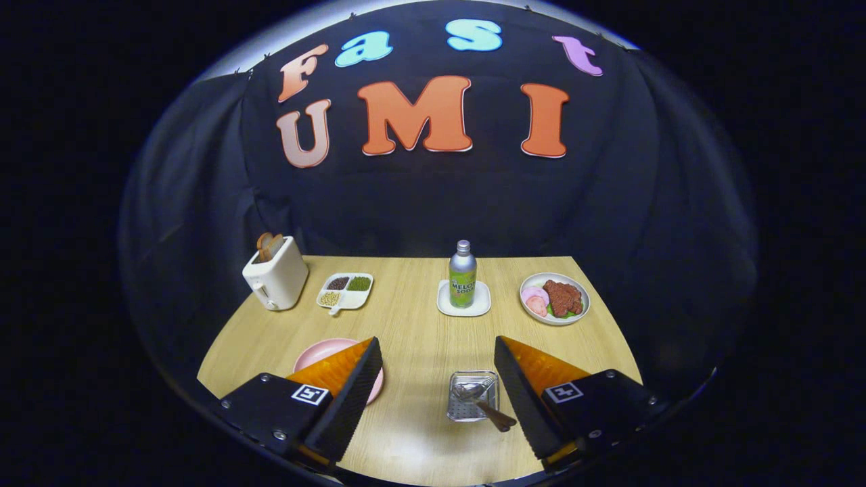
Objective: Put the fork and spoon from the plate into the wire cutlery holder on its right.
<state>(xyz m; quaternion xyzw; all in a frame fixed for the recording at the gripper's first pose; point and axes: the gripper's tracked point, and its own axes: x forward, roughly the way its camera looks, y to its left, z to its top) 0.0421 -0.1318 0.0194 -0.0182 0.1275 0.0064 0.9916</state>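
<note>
The wire cutlery holder (473, 395) stands near the front edge of the tabletop (413, 338), between the fingers and close to the right one. A spoon (482, 399) with a brown handle lies in it; a fork cannot be made out. The gripper (438, 355) is open wide, holding nothing. The pink plate (325, 352) sits partly behind the left finger. Beyond the fingers stand a soda bottle (463, 274) on a white coaster (464, 304), a plate of food (555, 298), a divided dish (346, 291) and a toaster (276, 276).
</note>
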